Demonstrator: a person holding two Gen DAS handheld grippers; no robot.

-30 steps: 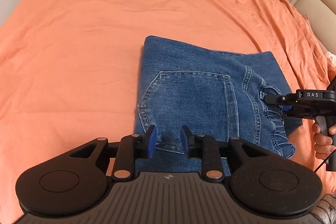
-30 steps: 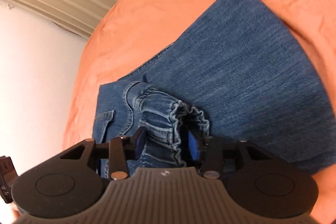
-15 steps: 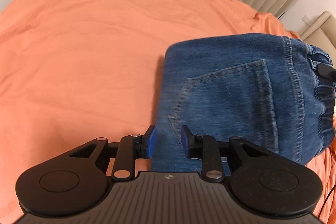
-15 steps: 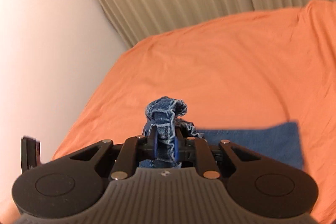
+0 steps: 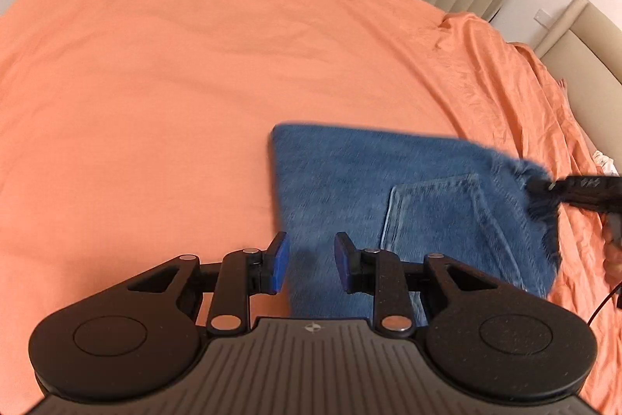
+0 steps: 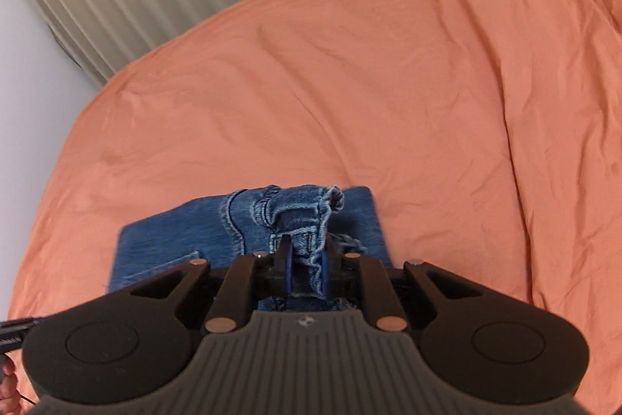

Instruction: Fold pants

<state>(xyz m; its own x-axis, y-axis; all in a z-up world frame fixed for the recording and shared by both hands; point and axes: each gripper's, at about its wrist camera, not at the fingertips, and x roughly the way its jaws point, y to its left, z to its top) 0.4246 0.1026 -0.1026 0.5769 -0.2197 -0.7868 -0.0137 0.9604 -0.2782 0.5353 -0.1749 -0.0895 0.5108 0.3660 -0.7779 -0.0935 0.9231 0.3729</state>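
Folded blue jeans [image 5: 408,205] on orange bedsheet [image 5: 175,84], right gripper [image 6: 305,267] clamped on ruffled waistband [image 6: 307,209], left gripper [image 5: 309,261] fingers apart, empty, lettering on right gripper blurred, unreadable

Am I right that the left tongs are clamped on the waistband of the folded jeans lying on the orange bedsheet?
Not quite: the right tongs clamp the waistband of the jeans on the orange bedsheet, as the right wrist view shows. The left tongs are open and empty.
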